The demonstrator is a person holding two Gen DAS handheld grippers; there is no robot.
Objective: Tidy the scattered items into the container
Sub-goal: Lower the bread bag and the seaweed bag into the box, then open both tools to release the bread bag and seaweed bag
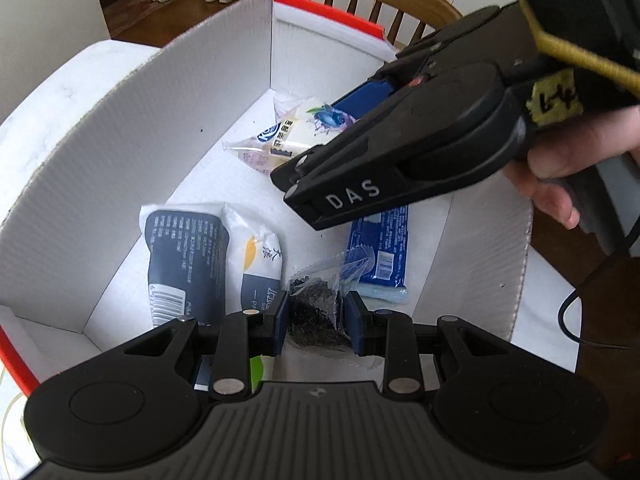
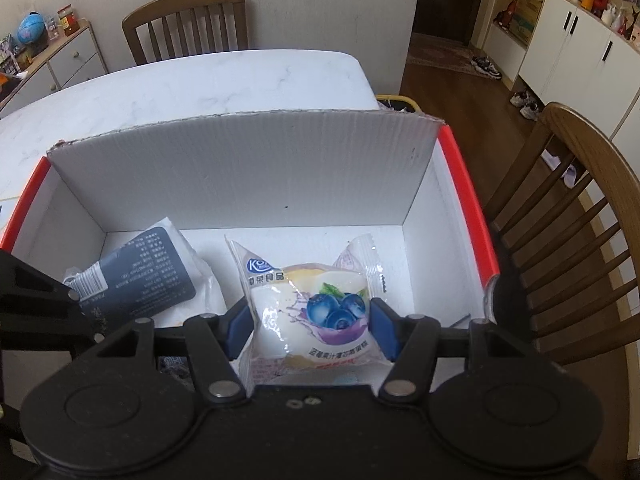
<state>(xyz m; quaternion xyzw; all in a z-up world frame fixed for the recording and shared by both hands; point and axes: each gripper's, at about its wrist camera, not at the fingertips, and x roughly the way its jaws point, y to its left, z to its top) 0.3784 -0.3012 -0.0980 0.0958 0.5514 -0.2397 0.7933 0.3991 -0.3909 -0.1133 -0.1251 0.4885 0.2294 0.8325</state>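
Both claws over the open box, each gripping a packet.
Left claw [image 1: 314,322] is clamped on a clear bag of dark bits [image 1: 316,308]; right claw [image 2: 310,330] is clamped on a blueberry cake packet [image 2: 316,312]. Both packets hang inside the white box [image 2: 248,168] on the bench [image 2: 180,84].

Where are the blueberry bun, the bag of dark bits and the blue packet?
blueberry bun [image 2: 320,304]: right wrist view, on its blueberry picture.
bag of dark bits [image 1: 316,312]: left wrist view, on the dark contents.
blue packet [image 1: 380,252]: left wrist view, on its printed face.
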